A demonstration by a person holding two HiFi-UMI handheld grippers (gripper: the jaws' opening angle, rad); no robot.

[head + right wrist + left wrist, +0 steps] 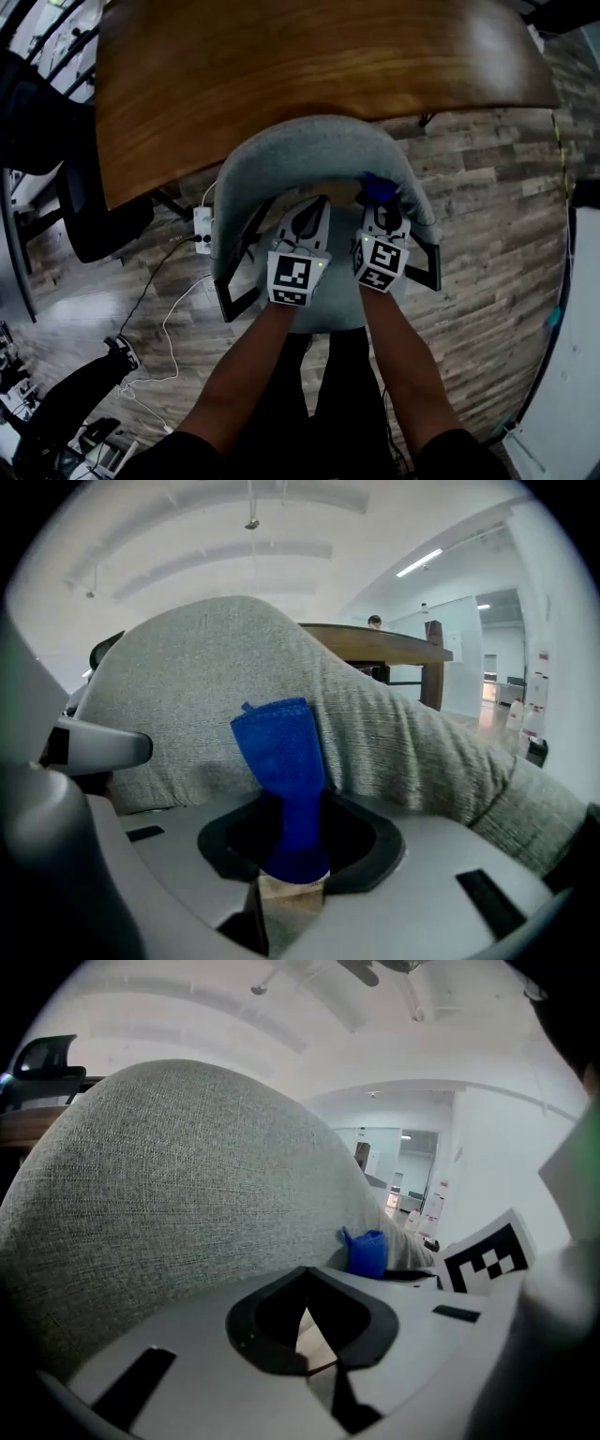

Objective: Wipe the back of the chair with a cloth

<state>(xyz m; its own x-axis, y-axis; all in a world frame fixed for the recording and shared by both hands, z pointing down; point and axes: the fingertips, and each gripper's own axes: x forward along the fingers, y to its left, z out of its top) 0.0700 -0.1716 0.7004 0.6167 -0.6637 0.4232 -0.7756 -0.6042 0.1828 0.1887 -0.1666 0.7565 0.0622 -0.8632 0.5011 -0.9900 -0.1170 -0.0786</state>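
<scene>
At the left edge of the head view, a black office chair [94, 220] stands on the plank floor [487, 216]. Just right of it a white power strip [202, 231] lies on the planks with cables trailing off. A wooden table [309, 66] fills the upper part of the frame. Below its near edge, at centre, is the grey fabric chair back [281, 159], seen from above.

The left gripper [309, 214] sits left of centre, just below the curve of the chair back, with its marker cube toward the bottom of the frame. In the left gripper view its jaws are closed together with nothing between them. The grey weave [178, 1194] rises across the left and middle of that frame, close in front of the left gripper [305, 1316].

The right gripper [382, 211] is just beside it, right of centre. Its jaws are clenched on a blue cloth [378, 190], which lies against the inner right side of the chair back. In the right gripper view the cloth [281, 761] stands up from the right gripper [291, 874] at centre frame, with its upper end against the grey fabric [187, 686]. The cloth also shows as a small blue patch [366, 1252] right of centre in the left gripper view.
</scene>
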